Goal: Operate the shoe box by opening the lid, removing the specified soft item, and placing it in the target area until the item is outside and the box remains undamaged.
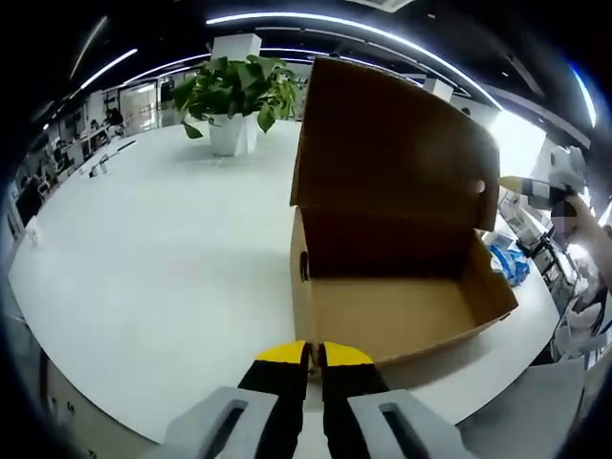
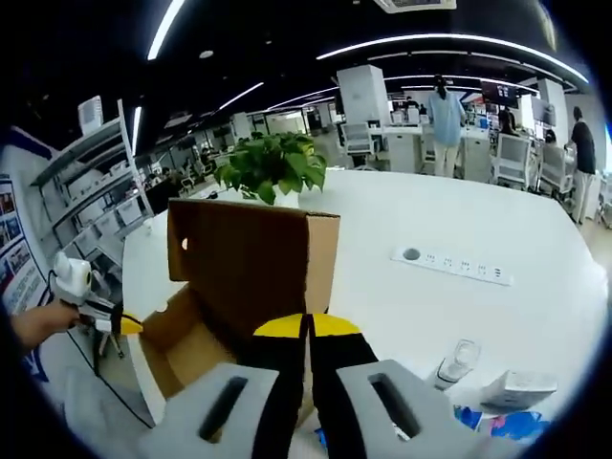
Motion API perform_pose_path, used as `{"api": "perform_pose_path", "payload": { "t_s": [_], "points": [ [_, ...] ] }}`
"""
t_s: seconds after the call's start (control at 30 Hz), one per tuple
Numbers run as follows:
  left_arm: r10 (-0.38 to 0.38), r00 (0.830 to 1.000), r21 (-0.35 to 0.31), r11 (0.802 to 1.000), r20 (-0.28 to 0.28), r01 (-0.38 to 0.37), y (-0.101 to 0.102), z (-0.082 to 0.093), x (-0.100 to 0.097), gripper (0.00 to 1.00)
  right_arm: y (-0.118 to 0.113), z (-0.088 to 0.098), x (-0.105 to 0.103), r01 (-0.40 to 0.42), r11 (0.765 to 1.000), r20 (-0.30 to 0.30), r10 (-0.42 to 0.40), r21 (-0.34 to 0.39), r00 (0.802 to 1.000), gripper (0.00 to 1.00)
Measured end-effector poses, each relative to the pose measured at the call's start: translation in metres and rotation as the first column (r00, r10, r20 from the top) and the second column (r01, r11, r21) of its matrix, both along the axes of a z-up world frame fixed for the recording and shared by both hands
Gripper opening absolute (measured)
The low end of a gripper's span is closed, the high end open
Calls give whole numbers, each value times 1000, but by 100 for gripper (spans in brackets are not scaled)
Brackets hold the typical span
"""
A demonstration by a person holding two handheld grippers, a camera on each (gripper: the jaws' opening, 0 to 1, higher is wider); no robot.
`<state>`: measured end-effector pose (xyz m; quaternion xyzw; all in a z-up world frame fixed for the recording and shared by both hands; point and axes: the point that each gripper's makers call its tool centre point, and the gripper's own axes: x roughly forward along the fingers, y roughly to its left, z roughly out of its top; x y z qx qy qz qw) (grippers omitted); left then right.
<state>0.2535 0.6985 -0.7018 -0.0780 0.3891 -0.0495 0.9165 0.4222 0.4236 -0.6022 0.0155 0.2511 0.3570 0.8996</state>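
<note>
A brown cardboard shoe box [image 1: 402, 316] stands open on the white table [image 1: 163, 249], its lid [image 1: 392, 143] swung up and upright. I see only bare cardboard inside it. My left gripper [image 1: 314, 356] is shut and empty just short of the box's near corner. In the right gripper view the box [image 2: 182, 349] shows from behind the raised lid [image 2: 249, 263]. My right gripper [image 2: 308, 327] is shut and empty against the lid's back. A blue and white bundle [image 1: 507, 263] lies on the table beside the box. The other gripper [image 2: 129, 325] comes in from the left, held by a hand.
A potted plant [image 1: 239, 91] stands at the far side of the table. In the right gripper view a power strip [image 2: 449, 263] is set in the tabletop, and a clear plastic piece [image 2: 457, 363], a white packet [image 2: 516, 387] and something blue [image 2: 497, 421] lie close by. People stand far back [image 2: 445, 115].
</note>
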Motion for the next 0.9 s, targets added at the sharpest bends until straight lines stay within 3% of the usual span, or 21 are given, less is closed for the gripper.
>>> {"api": "perform_pose_path", "payload": {
  "t_s": [0.43, 0.9],
  "points": [
    [9, 1000, -7, 1000, 16, -9, 0, 1, -2, 4, -3, -2, -30, 17, 1000, 29, -18, 17, 999, 0],
    [-2, 1000, -1, 1000, 24, 2, -1, 0, -2, 4, -7, -9, -49, 49, 999, 48, -50, 22, 998, 0]
  ]
}}
